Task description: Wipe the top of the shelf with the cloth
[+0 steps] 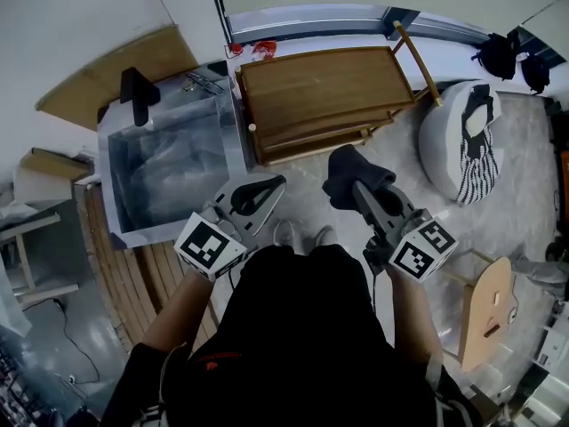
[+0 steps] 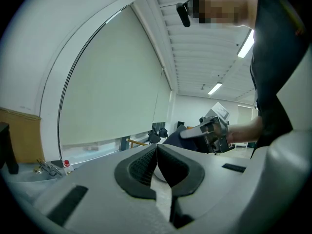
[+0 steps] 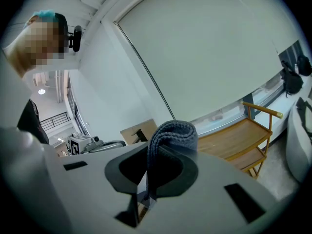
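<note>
Wooden shelf point(image 1: 324, 96) stood by the window wall | left gripper point(image 2: 157, 152) had jaws pressed together, nothing between them | right gripper point(image 3: 155, 155) pinched the cloth | dark knitted cloth point(image 3: 173, 133) was folded over the jaw tips, held in front of the shelf

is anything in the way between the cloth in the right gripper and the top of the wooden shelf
Nothing visible does. The cloth, clamped in the right gripper, hangs in the air short of the shelf, whose top is bare.
</note>
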